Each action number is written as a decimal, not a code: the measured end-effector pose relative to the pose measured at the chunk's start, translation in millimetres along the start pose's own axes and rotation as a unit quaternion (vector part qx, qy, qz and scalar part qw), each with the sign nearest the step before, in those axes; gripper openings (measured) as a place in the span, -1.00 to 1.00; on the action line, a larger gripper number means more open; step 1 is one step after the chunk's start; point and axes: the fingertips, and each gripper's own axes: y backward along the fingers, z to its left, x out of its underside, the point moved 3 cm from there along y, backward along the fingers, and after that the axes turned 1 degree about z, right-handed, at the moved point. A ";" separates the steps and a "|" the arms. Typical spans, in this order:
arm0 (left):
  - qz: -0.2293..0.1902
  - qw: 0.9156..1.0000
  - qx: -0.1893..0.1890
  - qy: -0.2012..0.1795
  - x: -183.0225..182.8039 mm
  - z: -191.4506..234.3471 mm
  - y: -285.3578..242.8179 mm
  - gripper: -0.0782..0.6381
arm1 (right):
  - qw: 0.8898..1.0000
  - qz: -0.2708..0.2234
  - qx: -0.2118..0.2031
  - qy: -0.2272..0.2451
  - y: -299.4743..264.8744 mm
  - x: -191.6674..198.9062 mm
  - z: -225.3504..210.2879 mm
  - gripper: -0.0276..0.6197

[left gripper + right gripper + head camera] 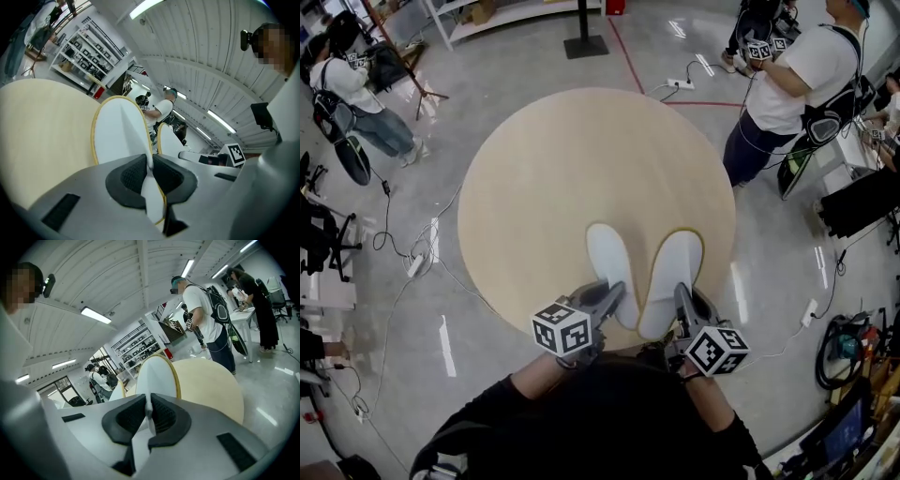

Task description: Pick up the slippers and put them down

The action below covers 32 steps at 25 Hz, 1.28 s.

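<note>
Two white slippers with thin yellow edging lie side by side near the front edge of the round wooden table (534, 178). My left gripper (617, 293) is shut on the heel end of the left slipper (612, 267); its dark pads pinch the white material (123, 136). On the other side, my right gripper (679, 298) is shut on the heel end of the right slipper (667, 281), whose sole (157, 376) stands up ahead of the jaws. In the left gripper view the other slipper (171, 143) shows to the right.
The round table (42, 126) stands on a grey floor with cables (412, 262) and a power strip (680, 83). People stand at the far right (787, 84) and far left (356, 94). Shelving (497, 14) and a post base (585, 45) are beyond the table.
</note>
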 end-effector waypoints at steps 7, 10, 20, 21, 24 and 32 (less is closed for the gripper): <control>-0.012 0.999 -0.045 -0.009 30.3 -74.0 -88.4 -0.69 | 0.999 0.003 -0.040 -0.018 53.8 -40.0 -100.0 -0.82; -0.016 0.998 -0.065 -0.017 44.6 -105.8 -133.0 -0.69 | 0.998 0.007 -0.060 -0.021 73.4 -59.4 -149.5 -0.81; 0.005 0.992 -0.124 -0.033 61.9 -121.7 -178.6 -0.69 | 0.995 0.038 -0.078 -0.043 70.9 -77.3 -219.9 -0.82; 0.008 0.991 -0.128 -0.030 56.7 -115.9 -172.8 -0.69 | 0.995 0.040 -0.077 -0.046 63.5 -78.5 -214.9 -0.81; 0.016 0.991 -0.132 -0.022 58.4 -106.3 -160.1 -0.69 | 0.995 0.044 -0.070 -0.052 56.3 -71.9 -208.8 -0.81; 0.062 0.992 -0.098 -0.045 58.8 -78.7 -214.8 -0.69 | 0.997 0.057 -0.043 -0.032 30.9 -91.1 -231.7 -0.81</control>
